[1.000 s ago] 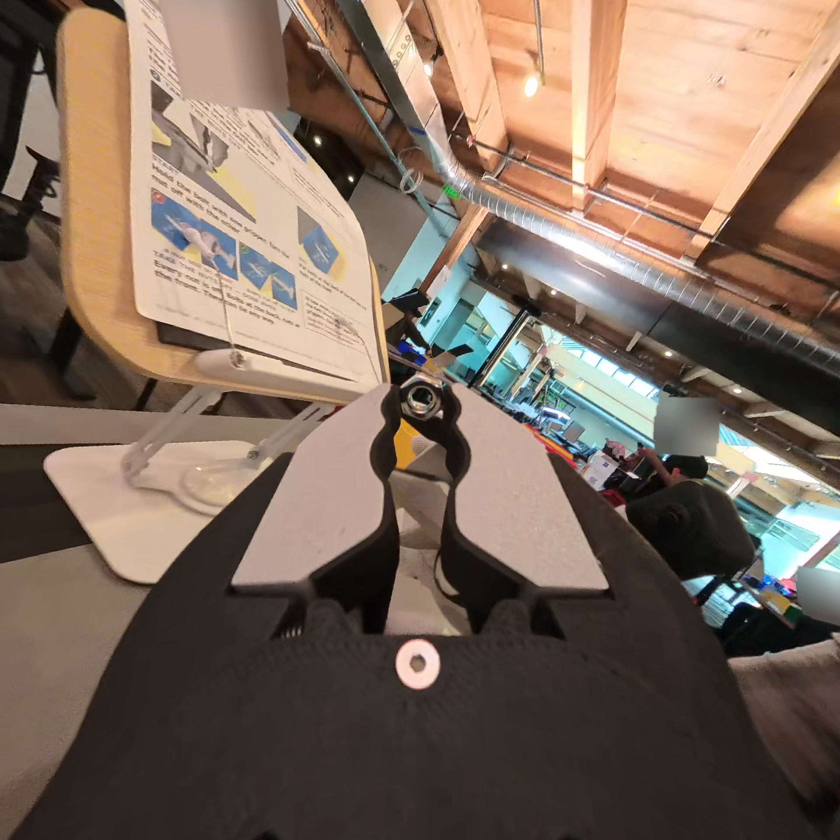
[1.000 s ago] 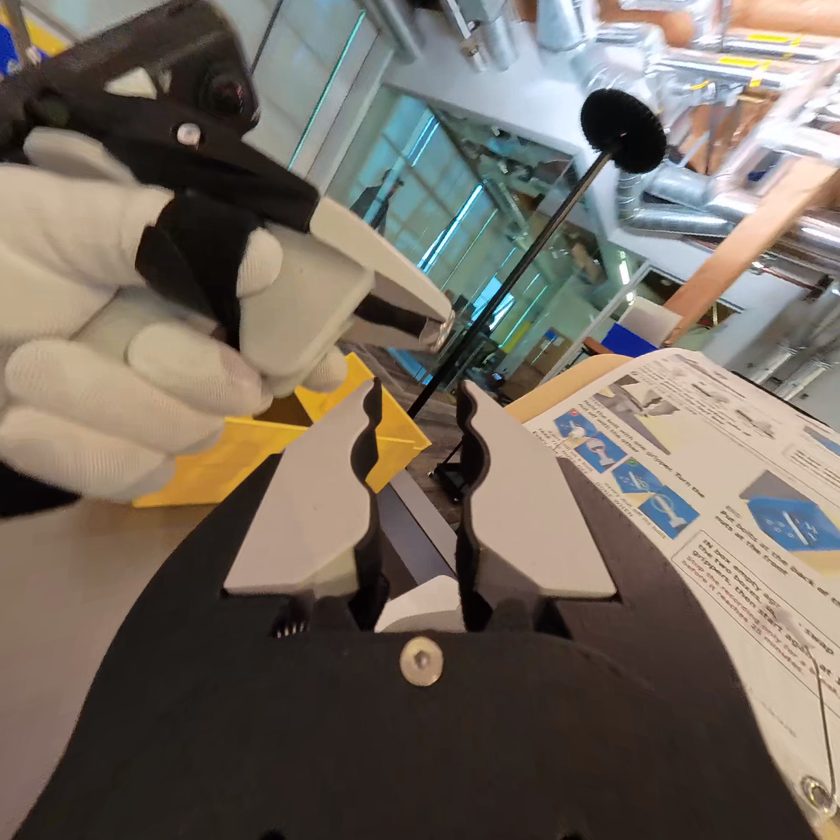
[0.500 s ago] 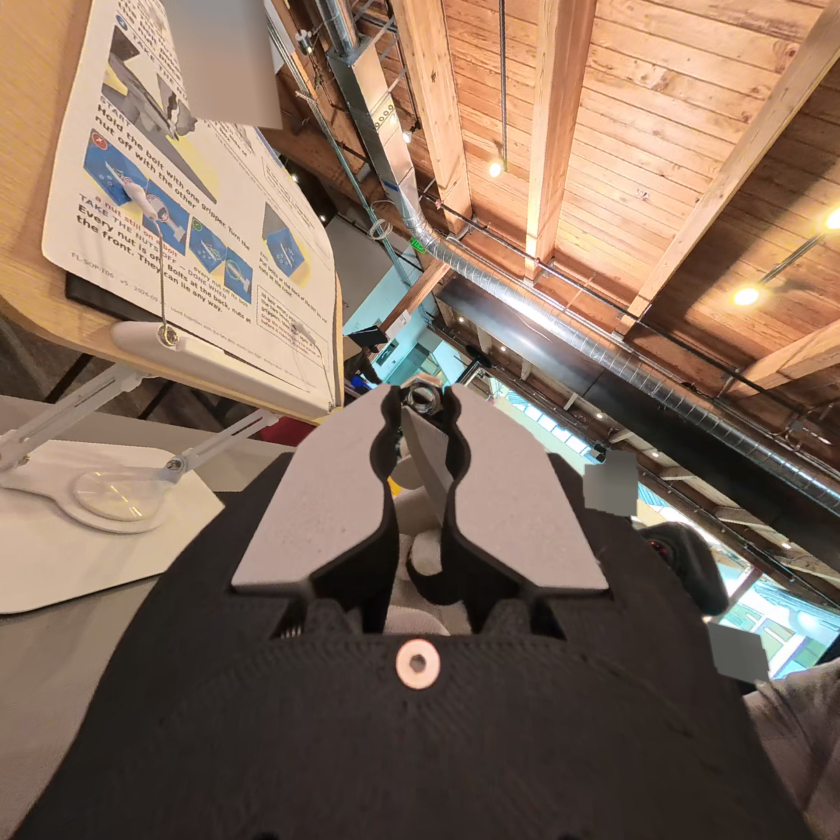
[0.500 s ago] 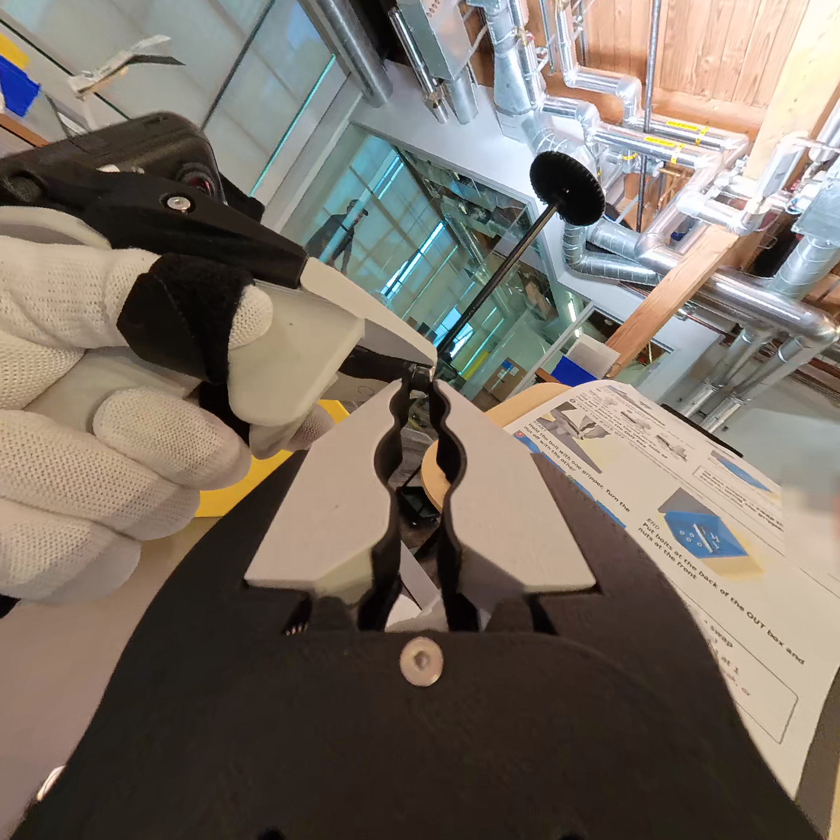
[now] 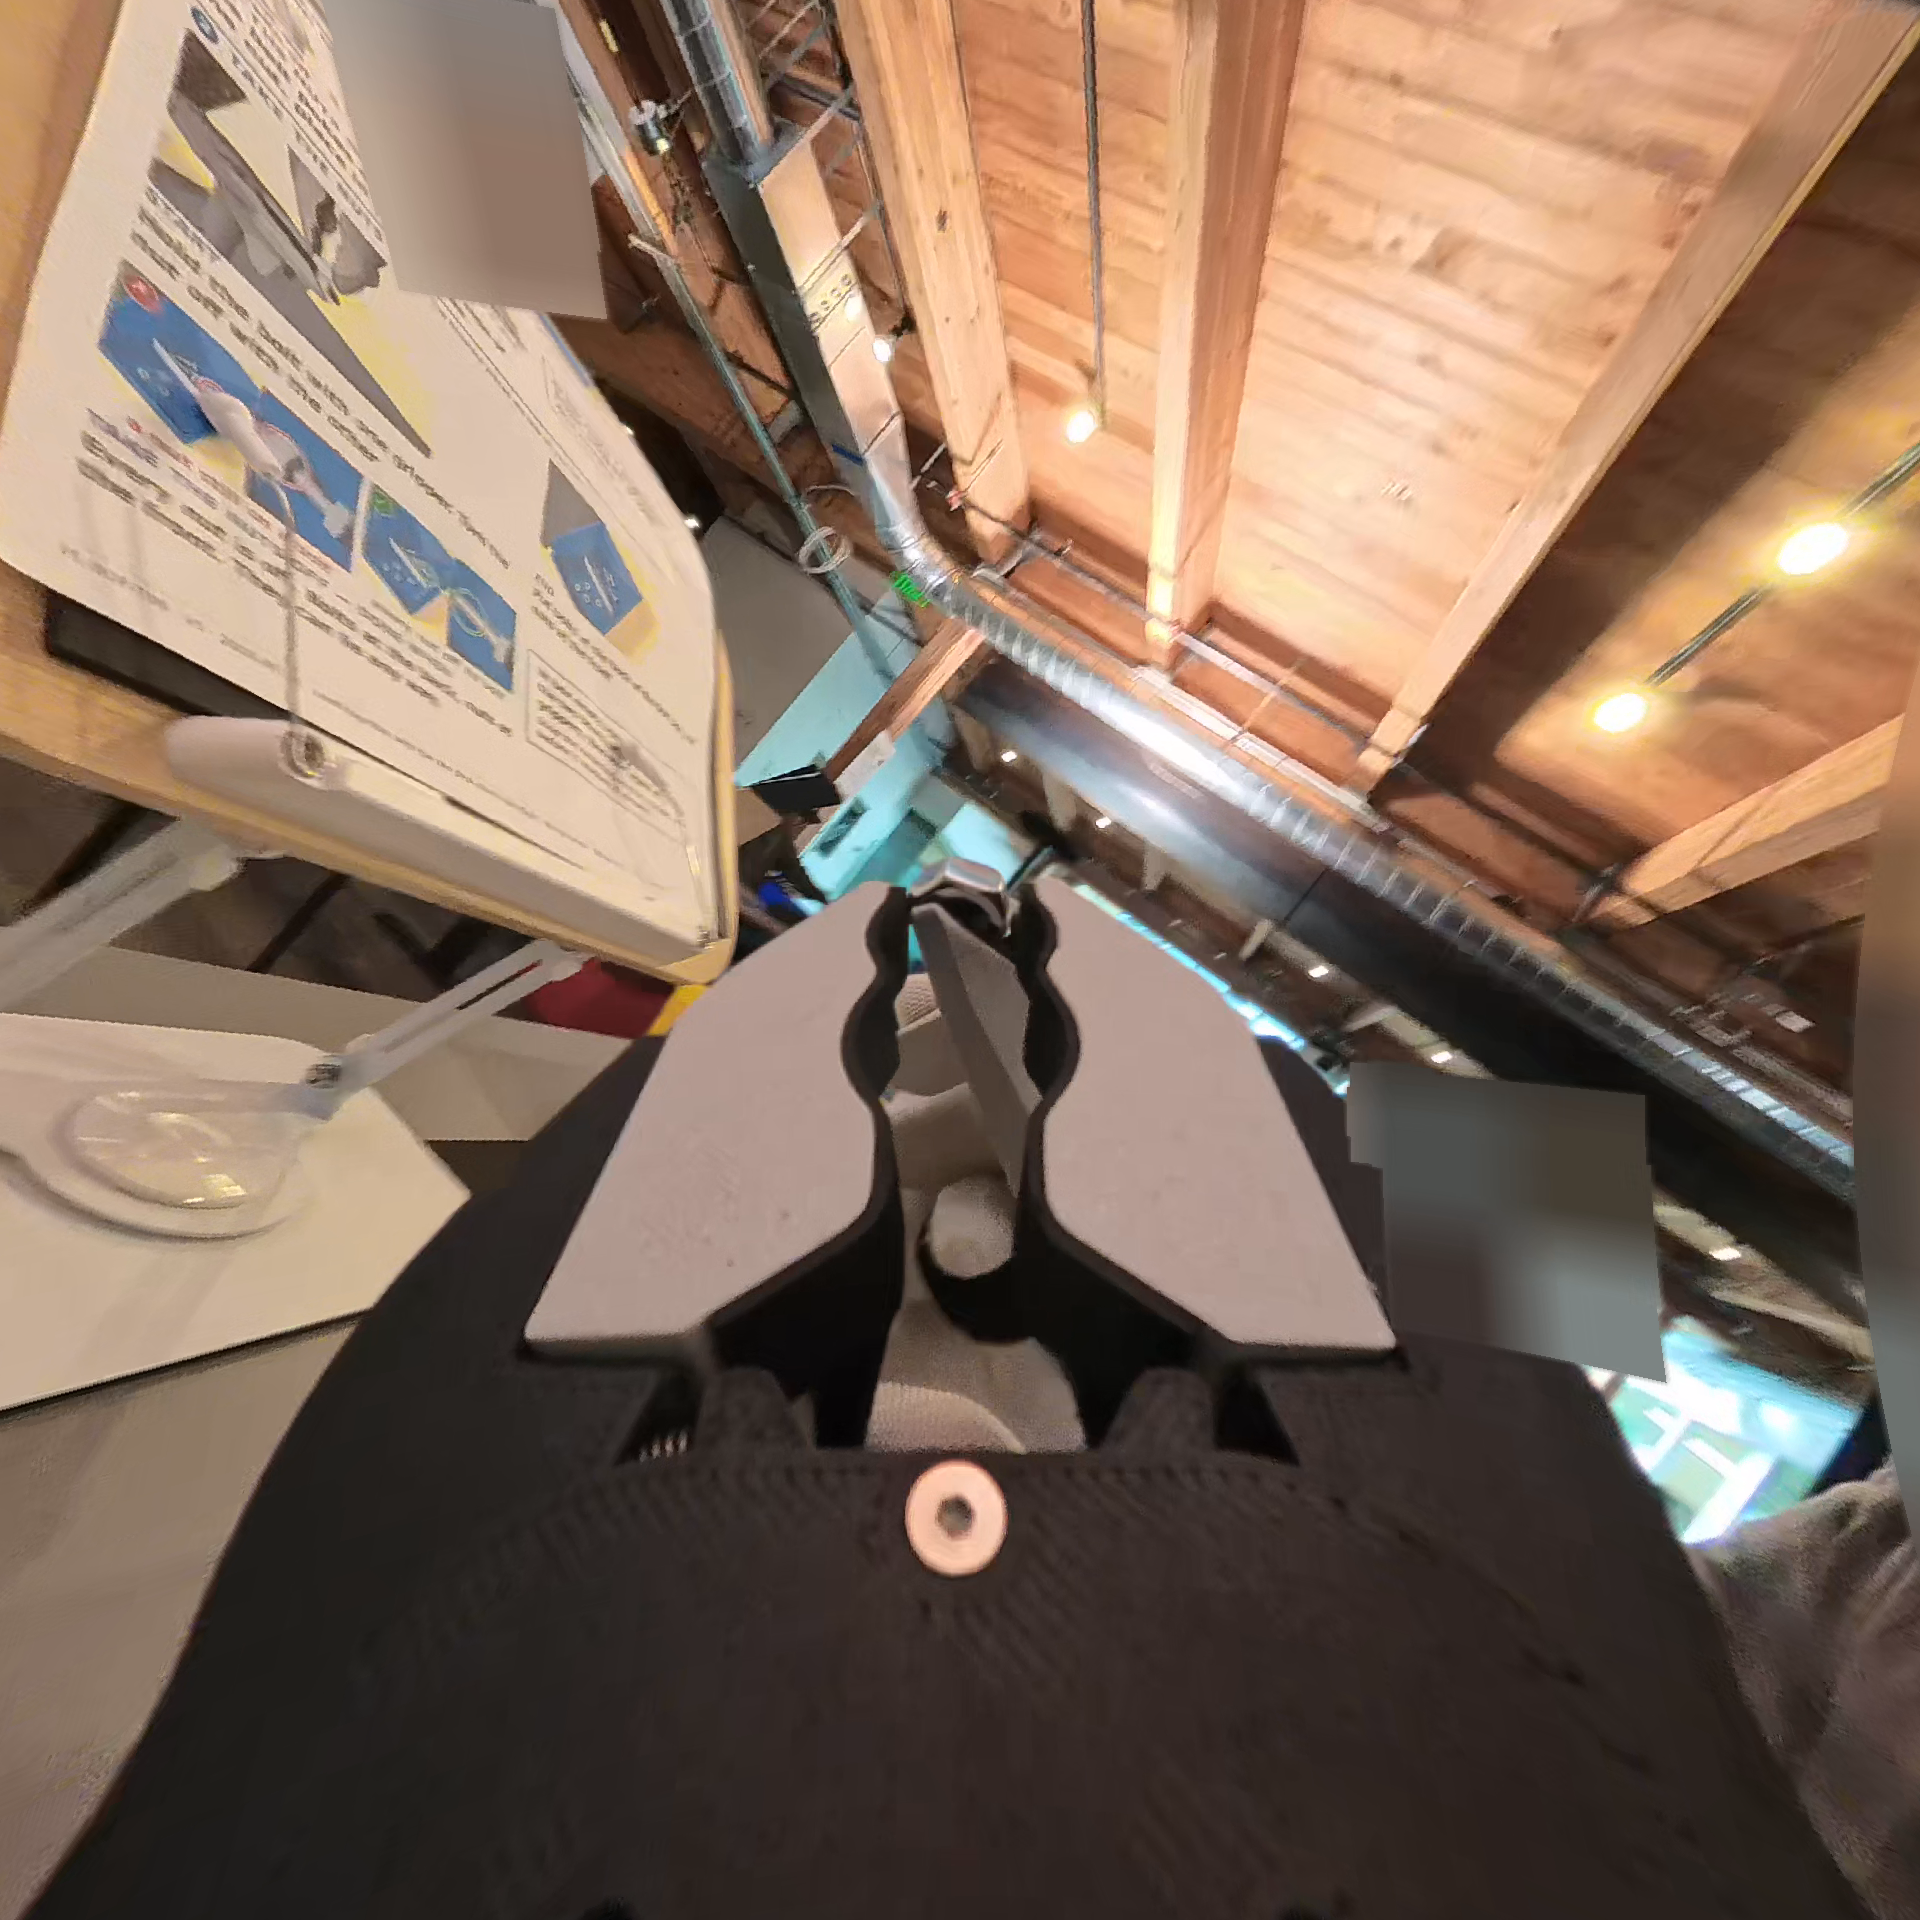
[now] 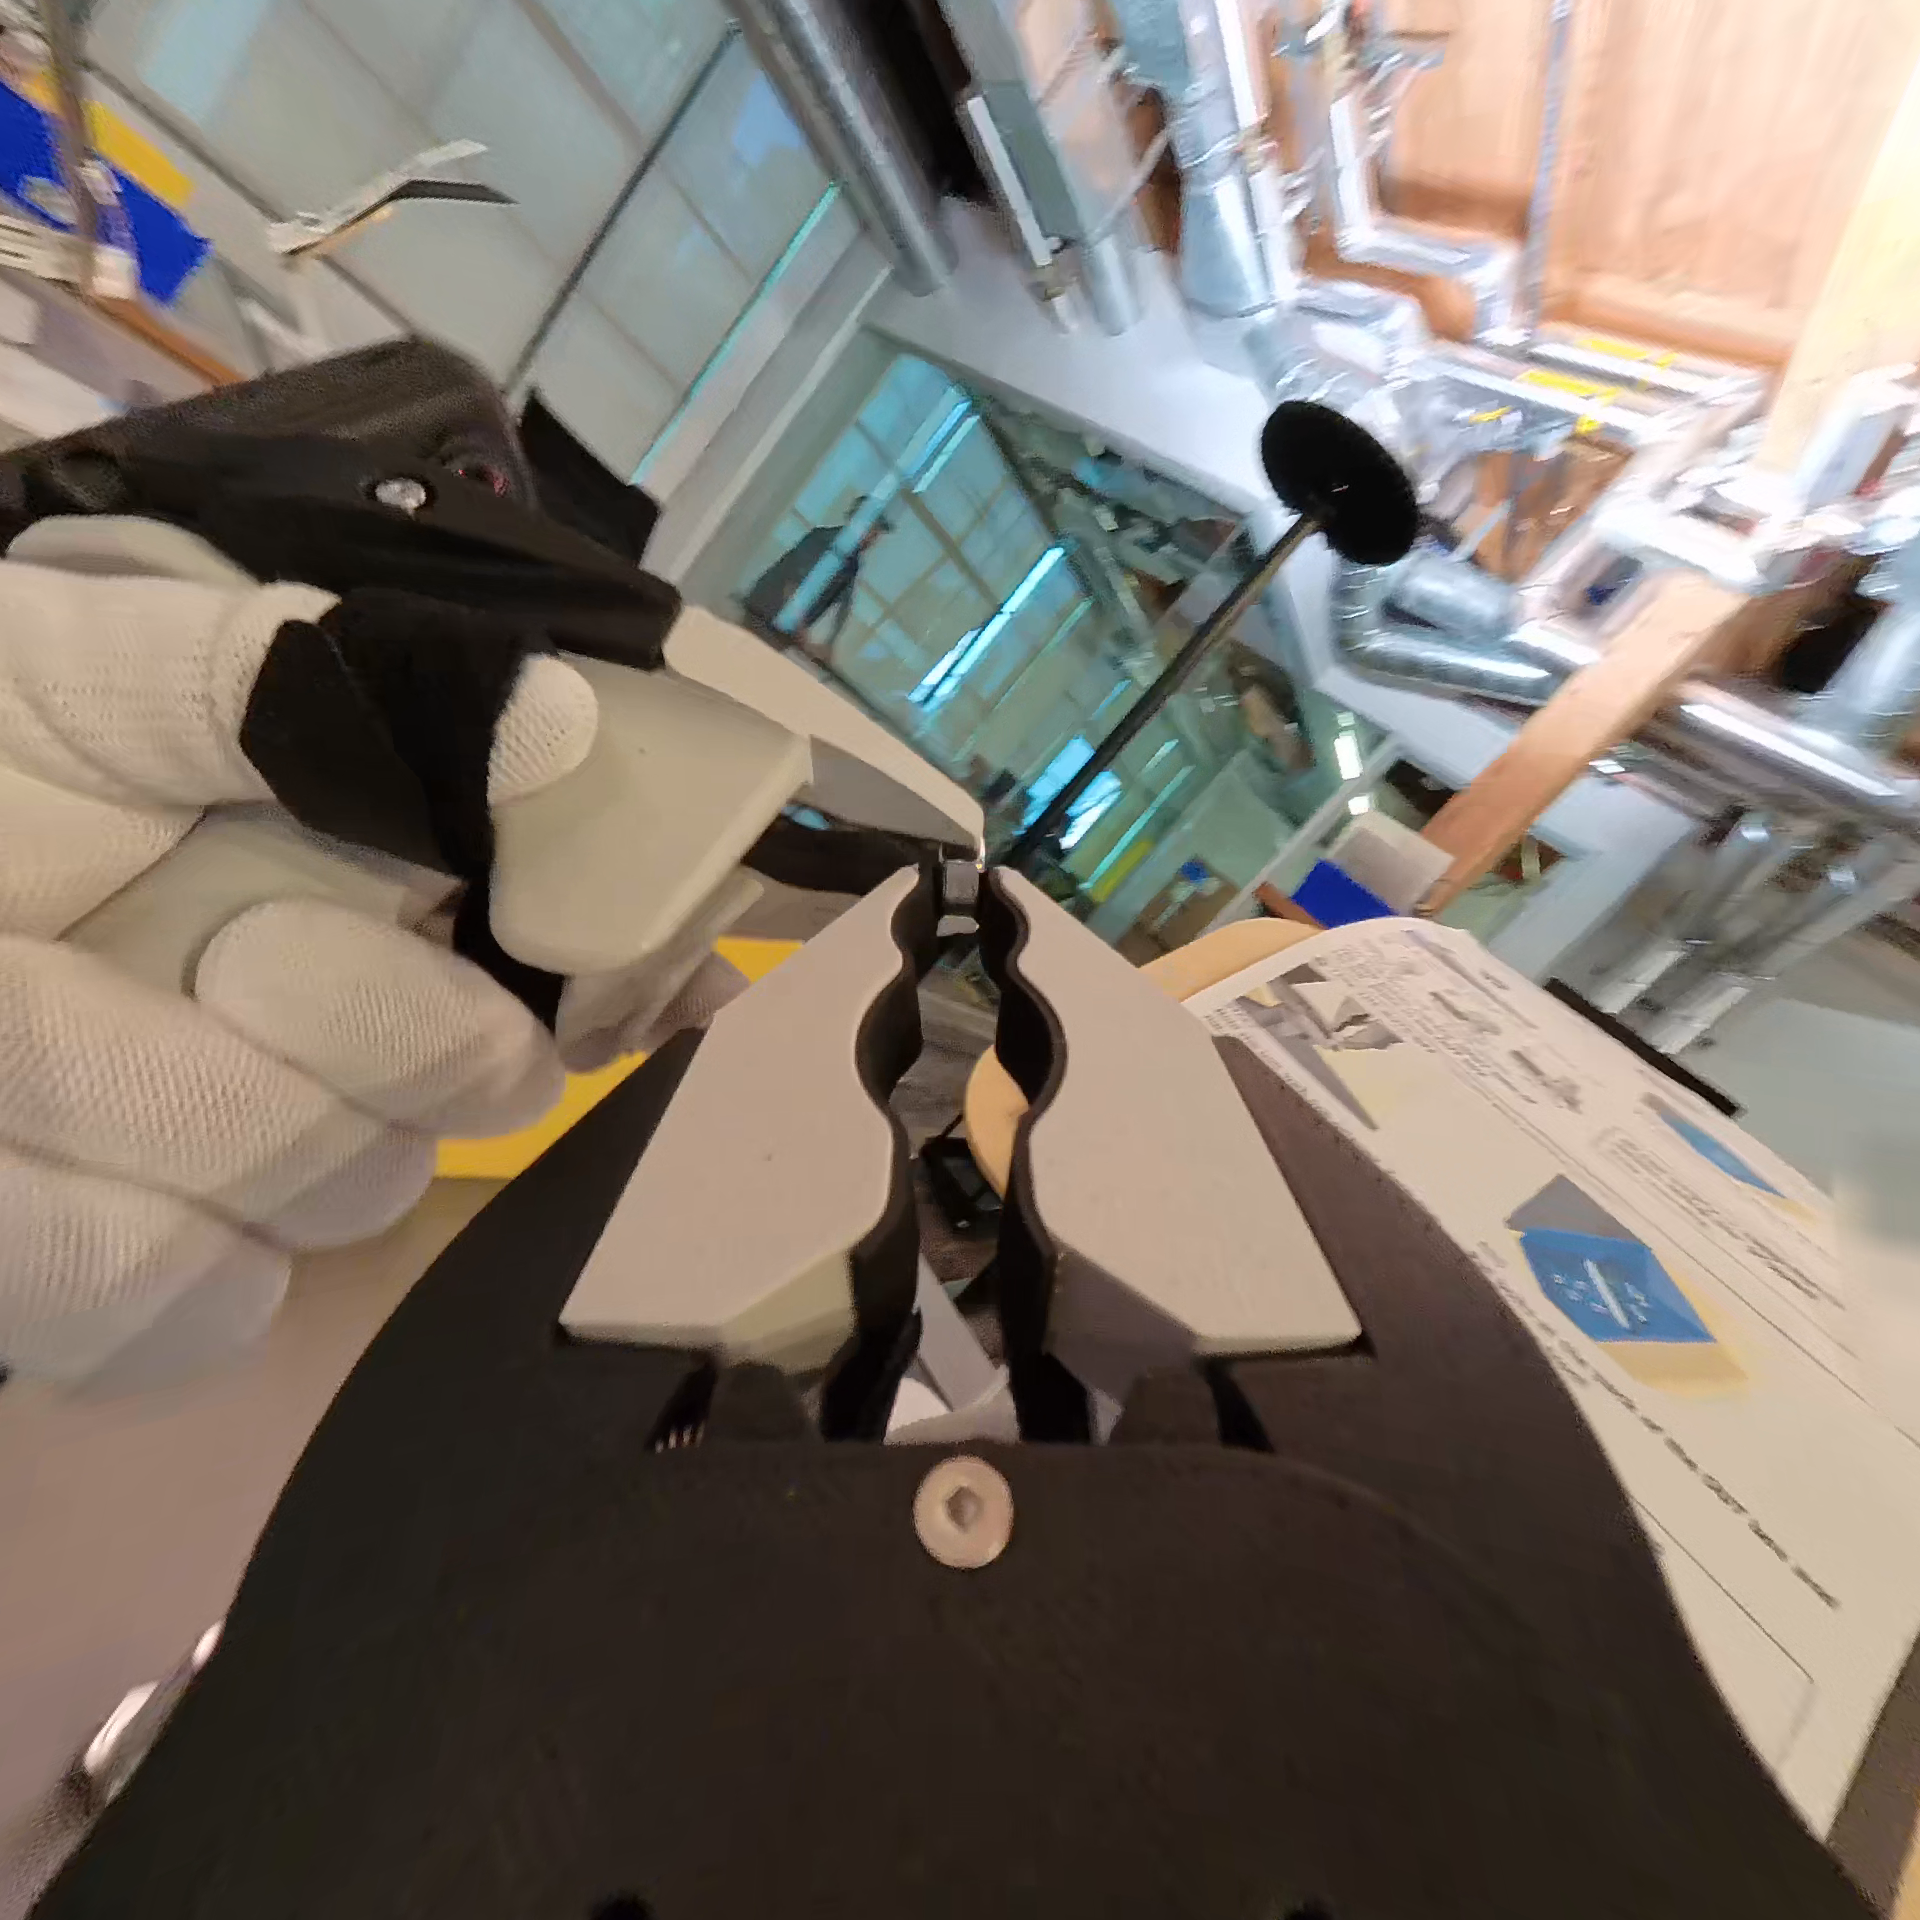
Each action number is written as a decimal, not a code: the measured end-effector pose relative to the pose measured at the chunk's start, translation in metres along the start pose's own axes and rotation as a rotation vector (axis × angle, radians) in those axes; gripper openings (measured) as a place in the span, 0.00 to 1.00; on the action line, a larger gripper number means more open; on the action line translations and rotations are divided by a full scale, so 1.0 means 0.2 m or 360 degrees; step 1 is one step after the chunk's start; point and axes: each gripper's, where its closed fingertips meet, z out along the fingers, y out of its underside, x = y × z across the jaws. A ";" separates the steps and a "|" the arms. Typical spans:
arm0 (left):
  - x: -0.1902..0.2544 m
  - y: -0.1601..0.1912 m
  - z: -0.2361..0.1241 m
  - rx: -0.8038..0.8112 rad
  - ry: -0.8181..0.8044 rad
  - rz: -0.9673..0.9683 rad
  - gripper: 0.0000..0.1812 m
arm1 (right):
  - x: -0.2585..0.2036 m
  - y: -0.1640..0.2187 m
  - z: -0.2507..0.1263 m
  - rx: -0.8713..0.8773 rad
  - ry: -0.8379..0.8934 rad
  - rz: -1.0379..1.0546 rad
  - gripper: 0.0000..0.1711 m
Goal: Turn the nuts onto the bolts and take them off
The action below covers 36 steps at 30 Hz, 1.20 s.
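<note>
Gripping a shiny steel nut (image 5: 961, 891) at its tips, left gripper (image 5: 961, 914) is clenched on it. Right gripper (image 6: 958, 896) meets it there, pinching a small dark bolt (image 6: 956, 889); detail blurred.

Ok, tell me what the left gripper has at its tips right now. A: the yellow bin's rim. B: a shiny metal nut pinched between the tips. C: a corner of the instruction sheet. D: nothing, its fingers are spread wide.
B: in the left wrist view the left gripper is closed on a shiny metal nut at its tips.
</note>
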 end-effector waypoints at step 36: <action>-0.68 0.85 -0.64 -0.2012 -0.0701 0.1207 0.21 | -0.61 0.76 -0.76 -0.1355 -0.1903 0.0207 0.04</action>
